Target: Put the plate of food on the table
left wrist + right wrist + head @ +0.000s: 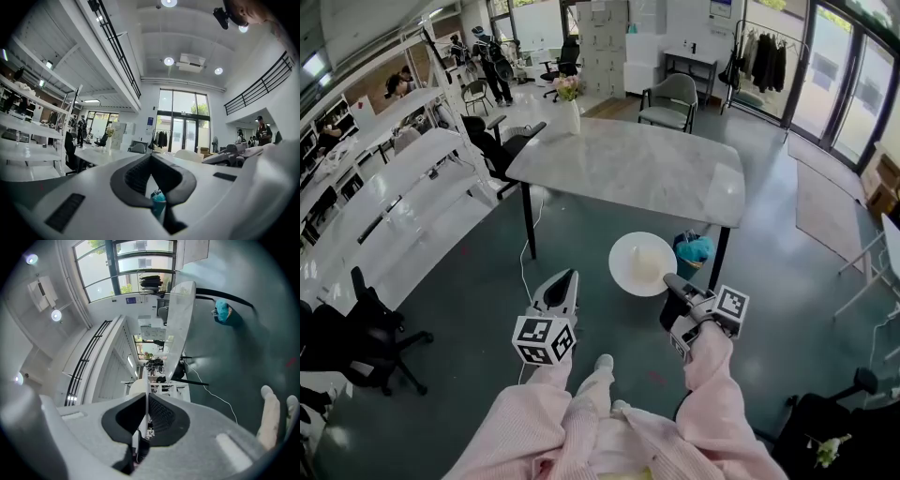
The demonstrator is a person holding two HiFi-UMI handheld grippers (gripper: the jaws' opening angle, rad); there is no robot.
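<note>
A round white plate [642, 263] hangs level above the dark floor, short of the table's near edge. Whatever lies on it is pale and hard to make out. My right gripper [668, 279] is shut on the plate's near right rim. In the right gripper view the plate [146, 380] shows edge-on as a thin white line pinched between the pads of the right gripper [146, 397]. My left gripper [567, 278] is beside it to the left, shut and empty, its tips meeting in the left gripper view [150, 157]. The marble-topped table [628, 164] stands ahead.
A vase of flowers [570, 103] stands on the table's far left corner. A bin with a teal bag [694, 251] sits under the near right edge. There are black office chairs [502, 141] at the table's left, white desks [384, 206] further left, and a grey armchair [670, 101] behind.
</note>
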